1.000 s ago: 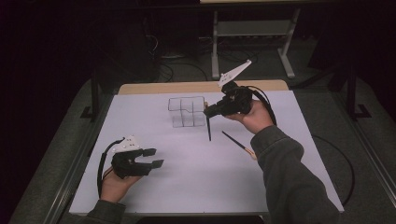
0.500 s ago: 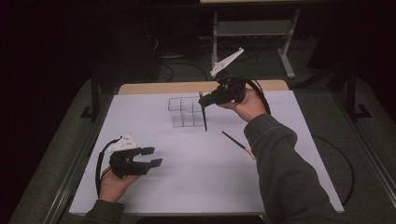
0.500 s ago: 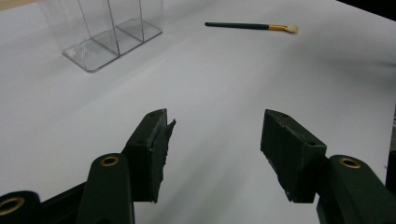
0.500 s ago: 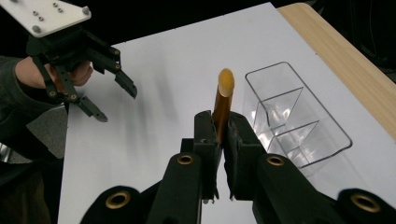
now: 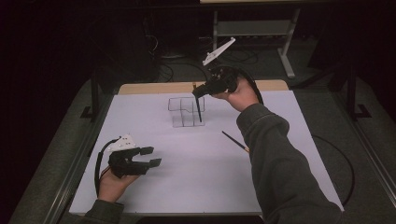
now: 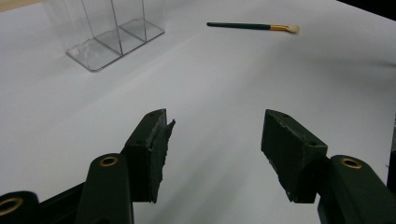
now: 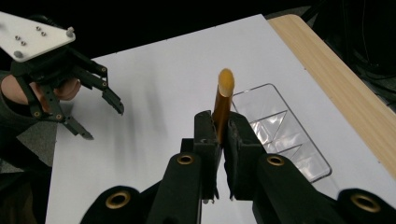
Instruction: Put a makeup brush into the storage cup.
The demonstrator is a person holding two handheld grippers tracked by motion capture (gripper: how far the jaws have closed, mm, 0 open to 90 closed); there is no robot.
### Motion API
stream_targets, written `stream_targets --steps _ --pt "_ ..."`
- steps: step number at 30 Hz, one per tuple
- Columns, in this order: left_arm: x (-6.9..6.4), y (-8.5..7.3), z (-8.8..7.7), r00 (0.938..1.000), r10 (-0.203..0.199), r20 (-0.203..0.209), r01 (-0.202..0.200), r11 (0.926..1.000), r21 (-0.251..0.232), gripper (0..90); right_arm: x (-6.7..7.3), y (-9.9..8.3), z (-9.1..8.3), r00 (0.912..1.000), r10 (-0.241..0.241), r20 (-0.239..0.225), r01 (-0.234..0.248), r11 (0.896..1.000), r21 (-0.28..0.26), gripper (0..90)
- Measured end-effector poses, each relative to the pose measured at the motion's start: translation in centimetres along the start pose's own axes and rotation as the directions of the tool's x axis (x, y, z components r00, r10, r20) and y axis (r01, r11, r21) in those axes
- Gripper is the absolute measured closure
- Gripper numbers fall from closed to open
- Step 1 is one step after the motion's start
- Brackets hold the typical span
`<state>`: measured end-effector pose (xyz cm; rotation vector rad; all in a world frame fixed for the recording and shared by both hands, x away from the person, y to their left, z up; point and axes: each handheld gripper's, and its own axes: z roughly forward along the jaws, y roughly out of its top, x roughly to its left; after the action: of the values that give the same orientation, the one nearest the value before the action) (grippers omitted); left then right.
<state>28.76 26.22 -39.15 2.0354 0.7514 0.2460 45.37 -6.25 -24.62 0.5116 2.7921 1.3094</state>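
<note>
My right gripper [image 5: 196, 92] is shut on a dark-handled brush [image 5: 199, 109], which hangs nearly upright. Its gold ferrule and tip [image 7: 225, 88] stick up past the jaws in the right gripper view. The brush's lower end lies over the clear divided organizer [image 5: 183, 113] at the back middle of the table; I cannot tell whether it is inside. A second brush [image 5: 234, 141] lies flat to the organizer's right. At front left my left gripper [image 5: 152, 157] rests open with nothing between its jaws [image 6: 215, 140].
A white sheet [image 5: 210, 182] covers the table, with a wooden strip [image 5: 149, 87] along the far edge. The right forearm and sleeve [image 5: 280, 163] cross the right half. Cables and a stand [image 5: 254, 32] sit on the dark floor beyond.
My right gripper has carried the brush up and away to the left, from beside the organizer to above it. The left gripper has stayed put.
</note>
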Motion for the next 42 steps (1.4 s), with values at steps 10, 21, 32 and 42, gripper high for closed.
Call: stream_targets --steps 10,21,32,42 --pt "0.0 0.1 -0.2 1.0 0.008 0.0 -0.008 0.9999 -0.007 39.9 -0.7 1.3 0.4 0.9998 -0.002 0.017 0.002 1.0 0.006 83.1" --pt "0.0 0.1 -0.2 1.0 0.0 -0.001 0.0 1.0 -0.004 39.4 -1.5 2.3 0.7 0.9997 0.006 0.025 -0.006 1.0 -0.007 83.2" --pt "0.0 0.1 -0.2 1.0 -0.003 -0.001 0.003 1.0 -0.008 38.9 -2.6 3.3 0.9 0.9989 0.021 0.041 -0.02 1.0 -0.017 83.1" --pt "0.1 0.1 -0.2 1.0 0.001 0.0 -0.001 1.0 -0.006 38.5 -3.4 4.2 1.9 0.998 0.029 0.056 -0.028 1.0 -0.012 83.2"
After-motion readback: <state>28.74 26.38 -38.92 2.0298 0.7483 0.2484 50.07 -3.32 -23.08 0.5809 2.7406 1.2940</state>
